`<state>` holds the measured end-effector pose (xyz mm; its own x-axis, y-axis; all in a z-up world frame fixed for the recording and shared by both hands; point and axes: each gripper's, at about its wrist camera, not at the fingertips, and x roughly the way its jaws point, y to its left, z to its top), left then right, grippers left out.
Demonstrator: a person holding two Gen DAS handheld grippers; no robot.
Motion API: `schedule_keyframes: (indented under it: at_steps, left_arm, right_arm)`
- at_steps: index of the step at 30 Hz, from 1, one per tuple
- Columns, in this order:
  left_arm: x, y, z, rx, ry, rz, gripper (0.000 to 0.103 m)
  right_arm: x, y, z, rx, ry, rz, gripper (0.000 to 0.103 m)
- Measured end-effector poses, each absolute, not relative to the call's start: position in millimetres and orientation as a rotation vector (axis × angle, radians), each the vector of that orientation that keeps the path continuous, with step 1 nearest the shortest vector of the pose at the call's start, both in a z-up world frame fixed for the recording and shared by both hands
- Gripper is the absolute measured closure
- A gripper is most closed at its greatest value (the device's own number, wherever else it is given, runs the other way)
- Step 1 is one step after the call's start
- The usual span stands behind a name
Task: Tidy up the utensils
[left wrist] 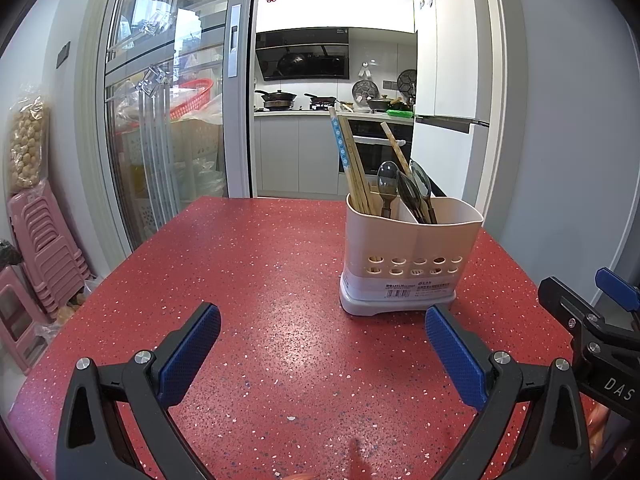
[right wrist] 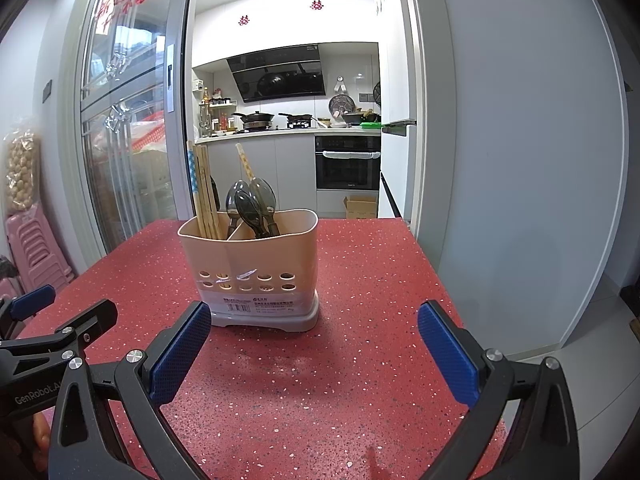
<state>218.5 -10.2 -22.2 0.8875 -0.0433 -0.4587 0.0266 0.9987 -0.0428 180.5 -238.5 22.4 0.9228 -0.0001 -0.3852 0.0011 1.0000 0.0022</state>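
A beige utensil holder (left wrist: 412, 252) with two compartments stands on the red speckled table (left wrist: 260, 280). Several chopsticks (left wrist: 352, 164) lean in its left compartment. Dark spoons (left wrist: 404, 188) stand in the right one, bowls up. My left gripper (left wrist: 322, 320) is open and empty, low over the table, the holder ahead to its right. My right gripper (right wrist: 314, 318) is open and empty, with the holder (right wrist: 250, 268) just ahead to its left. Its chopsticks (right wrist: 204, 192) and spoons (right wrist: 252, 204) show there too. Each gripper appears at the edge of the other's view.
Pink stools (left wrist: 44, 248) are stacked by the glass door (left wrist: 160, 100) to the left. A white wall (right wrist: 520, 160) stands close on the right past the table's edge (right wrist: 440, 300). The kitchen with oven (right wrist: 347, 162) lies beyond the far edge.
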Motion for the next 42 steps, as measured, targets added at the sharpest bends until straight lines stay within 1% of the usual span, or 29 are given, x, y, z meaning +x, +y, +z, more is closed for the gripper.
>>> schedule_keyframes:
  at_steps: [42]
  left_arm:
    - [223.0,-11.1,-25.7,-0.032,0.497,-0.034,0.0]
  right_arm:
    - [179.6,-237.0,20.9,0.004,0.399,0.002,0.0]
